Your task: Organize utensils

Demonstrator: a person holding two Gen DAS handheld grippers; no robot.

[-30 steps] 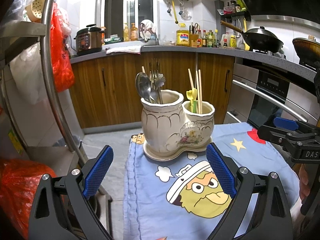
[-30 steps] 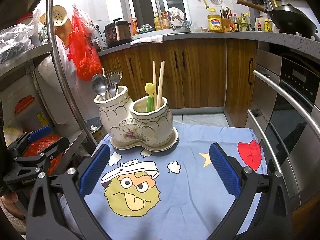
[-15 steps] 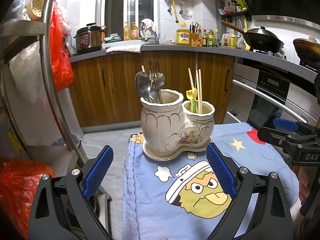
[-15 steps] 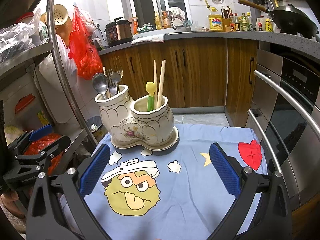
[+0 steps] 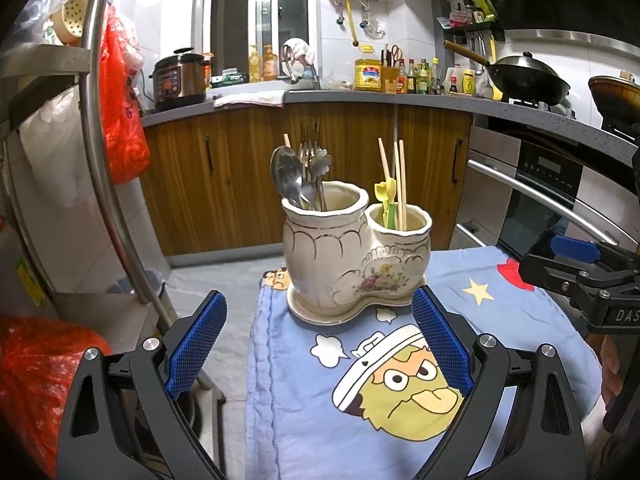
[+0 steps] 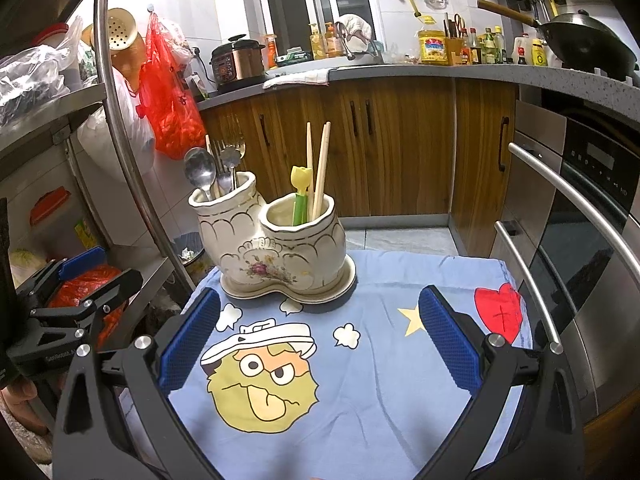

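Behind utensil holder (image 5: 352,252): cabinets (image 5: 240,176), oven (image 6: 580,216) at right, w/ nothing blocking.

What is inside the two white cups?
The taller cup holds a metal spoon and forks. The shorter cup holds wooden chopsticks and a yellow-green plastic utensil. Their lower ends are hidden by the cup walls.

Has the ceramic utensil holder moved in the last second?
No. The utensil holder sits on the same spot of the cartoon cloth, just above the character's hat.
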